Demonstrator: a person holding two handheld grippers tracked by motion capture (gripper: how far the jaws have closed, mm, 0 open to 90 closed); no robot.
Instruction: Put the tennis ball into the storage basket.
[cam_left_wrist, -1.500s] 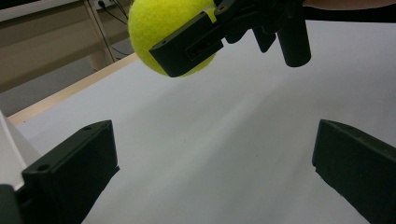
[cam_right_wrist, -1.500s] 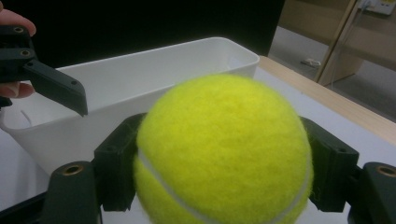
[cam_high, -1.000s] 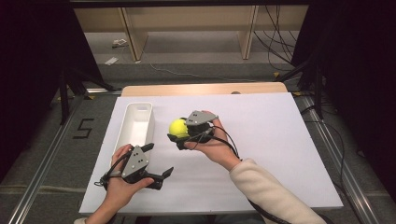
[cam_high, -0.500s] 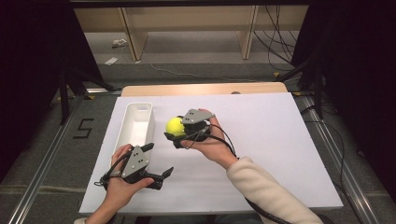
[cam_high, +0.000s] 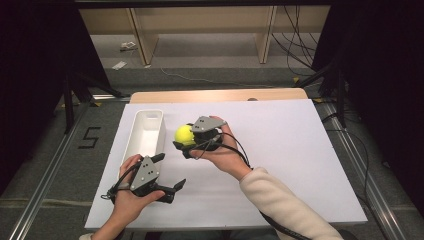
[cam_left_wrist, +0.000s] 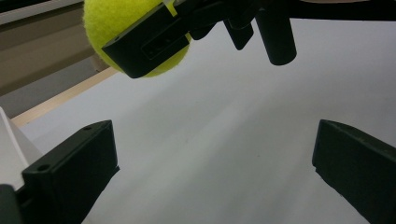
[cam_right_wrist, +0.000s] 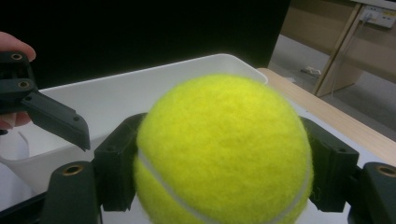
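Tennis ball (cam_high: 183, 134), bright yellow, clamped between the two black jaws of the right gripper (cam_high: 187, 140), which the person's right hand (cam_high: 223, 151) holds up off the white table (cam_high: 290, 150) near its middle. In the right gripper view the ball (cam_right_wrist: 223, 151) sits squarely between the jaws, one pressing each side, with a pale seam curving across its lower part. Just to the left of the ball in the high view stands a long white bin (cam_high: 146, 134), lying lengthwise away from the person; the ball is beside the bin's near half, not over it. The right gripper view shows the bin (cam_right_wrist: 140, 93) close behind the ball. The left gripper (cam_high: 169, 172) is held low over the table's near left area by the left hand (cam_high: 127, 197), close to the bin's near end, with its jaws spread wide apart and nothing between them. From the left gripper view, the two jaws stand at either side with bare table between, and the ball (cam_left_wrist: 112, 23) in the other gripper (cam_left_wrist: 168, 37) appears higher up ahead. A black cable (cam_high: 239, 146) loops from the right gripper across the table.
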